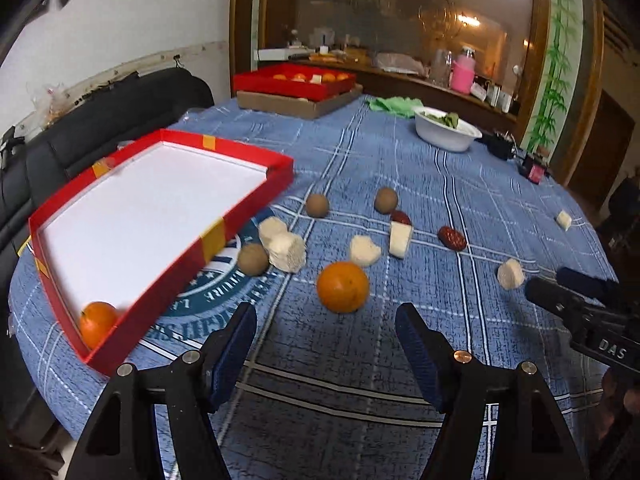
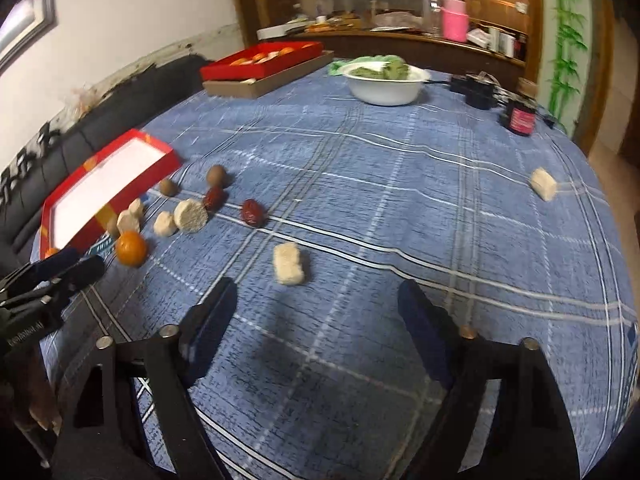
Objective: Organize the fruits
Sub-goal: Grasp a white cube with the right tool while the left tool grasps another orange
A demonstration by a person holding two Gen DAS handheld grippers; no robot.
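A red tray (image 1: 256,204) with a white floor lies at the table's left; one orange (image 1: 97,323) rests in its near corner. A second orange (image 1: 343,287) lies on the cloth just ahead of my open, empty left gripper (image 1: 326,316). Brown round fruits (image 1: 317,205), red dates (image 1: 452,238) and pale cut pieces (image 1: 287,251) are scattered beyond it. My right gripper (image 2: 316,292) is open and empty, a pale piece (image 2: 289,263) just ahead of it. The tray (image 2: 132,196) and loose orange (image 2: 131,248) show at left there.
A second red tray (image 1: 294,84) with oranges sits on a cardboard box at the back. A white bowl (image 1: 446,128) of greens, a green cloth and small dark jars (image 2: 521,118) stand at the far right. A black sofa (image 1: 100,120) lies left.
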